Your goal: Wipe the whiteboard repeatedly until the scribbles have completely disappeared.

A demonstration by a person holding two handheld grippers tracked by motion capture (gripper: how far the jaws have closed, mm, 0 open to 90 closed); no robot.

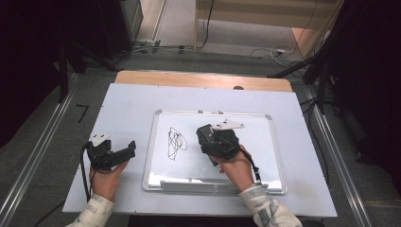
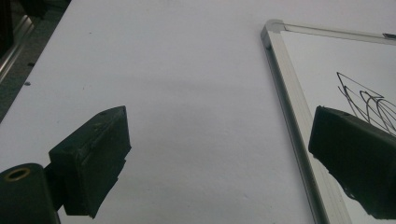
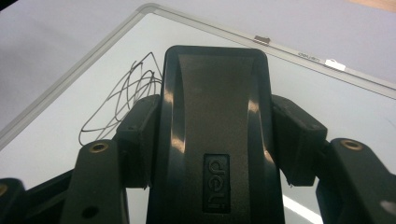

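Wiping the scribble [image 1: 176, 143] off the whiteboard [image 1: 265, 142] looks like the step in hand: the right gripper [image 1: 208, 137], jaws clamped on the black eraser [image 3: 215, 135], sits just right of the scribble. Keeping the eraser flat while sweeping left should help. The left gripper [image 1: 124, 150], jaws apart, rests left of the whiteboard.

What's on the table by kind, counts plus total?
Whiteboard: 1
Black eraser, clamped in the right gripper: 1
Black scribble on the board: 1
Left gripper, jaws apart, holding nothing: 1
Total: 5, counting both grippers.
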